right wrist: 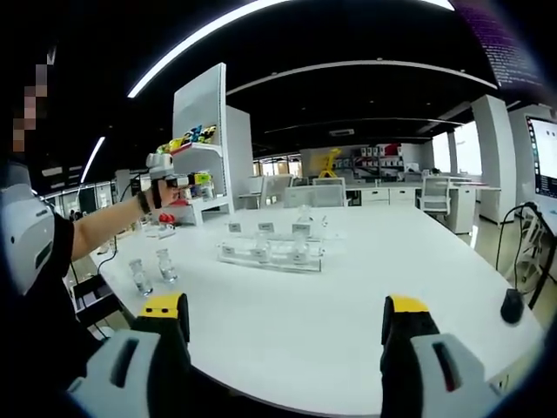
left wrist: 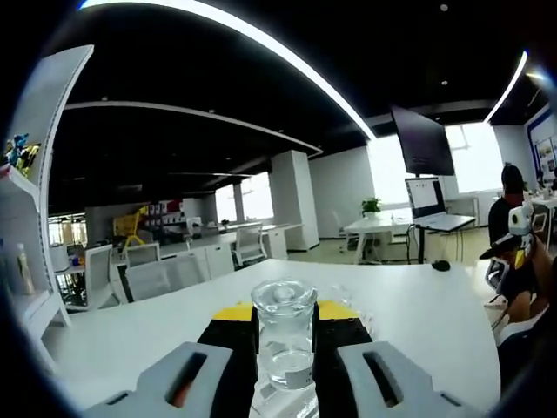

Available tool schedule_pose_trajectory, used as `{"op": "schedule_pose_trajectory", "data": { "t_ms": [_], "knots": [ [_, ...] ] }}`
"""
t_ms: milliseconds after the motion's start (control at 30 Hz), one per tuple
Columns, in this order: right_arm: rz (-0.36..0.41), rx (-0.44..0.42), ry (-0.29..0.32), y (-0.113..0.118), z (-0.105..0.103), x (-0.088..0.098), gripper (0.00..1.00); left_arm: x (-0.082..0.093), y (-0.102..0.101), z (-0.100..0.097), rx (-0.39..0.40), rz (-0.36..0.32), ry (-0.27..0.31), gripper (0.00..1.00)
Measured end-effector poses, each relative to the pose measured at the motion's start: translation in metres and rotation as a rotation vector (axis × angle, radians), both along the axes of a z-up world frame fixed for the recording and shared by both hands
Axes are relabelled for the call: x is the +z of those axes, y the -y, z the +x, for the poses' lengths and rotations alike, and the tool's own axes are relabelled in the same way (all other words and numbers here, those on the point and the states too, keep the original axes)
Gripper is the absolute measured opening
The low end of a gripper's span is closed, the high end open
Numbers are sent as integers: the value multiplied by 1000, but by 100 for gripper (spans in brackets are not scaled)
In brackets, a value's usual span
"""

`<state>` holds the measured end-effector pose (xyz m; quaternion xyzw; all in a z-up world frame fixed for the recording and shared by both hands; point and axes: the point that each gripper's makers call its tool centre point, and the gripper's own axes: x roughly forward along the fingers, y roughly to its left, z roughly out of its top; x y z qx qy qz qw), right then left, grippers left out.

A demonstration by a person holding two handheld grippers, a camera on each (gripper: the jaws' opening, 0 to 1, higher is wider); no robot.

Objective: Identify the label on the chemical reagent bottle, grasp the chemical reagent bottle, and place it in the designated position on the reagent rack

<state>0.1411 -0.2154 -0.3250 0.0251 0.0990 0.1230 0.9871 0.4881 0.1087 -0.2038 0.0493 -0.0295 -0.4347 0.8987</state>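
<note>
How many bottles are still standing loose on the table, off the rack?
2 in the right gripper view: two small clear bottles side by side at the table's left edge. A third is held in the left gripper. Bottles in the rack are hard to count.

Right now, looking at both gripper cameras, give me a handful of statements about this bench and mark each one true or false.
1. The left gripper is shut on a clear glass bottle. True.
2. The right gripper holds a bottle too. False: its jaws stand wide apart over the bare white table.
3. Two small bottles stand on the table apart from the clear reagent rack. True.
4. The reagent rack lies tipped over on the floor. False: it sits upright on the table, with label cards along it.
5. A black computer mouse rests near the table's edge in the right gripper view. True.
</note>
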Motion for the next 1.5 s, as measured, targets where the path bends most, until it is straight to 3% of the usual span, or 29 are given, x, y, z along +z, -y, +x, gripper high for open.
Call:
{"op": "schedule_pose_trajectory", "data": {
  "t_ms": [300, 600, 1133, 1500],
  "knots": [
    [-2, -16, -11, 4, 3, -3, 88, -11, 10, 26, -11, -6, -28, 23],
    [-4, -12, -39, 1, 11, -12, 88, -12, 16, 53, -3, -13, -21, 23],
    [-17, -25, -67, 3, 20, -16, 88, -48, 37, 77, -32, 4, -55, 23],
    [-13, -25, -79, 3, 22, -21, 88, -78, 40, 88, -35, 3, -99, 23]
  ]
}}
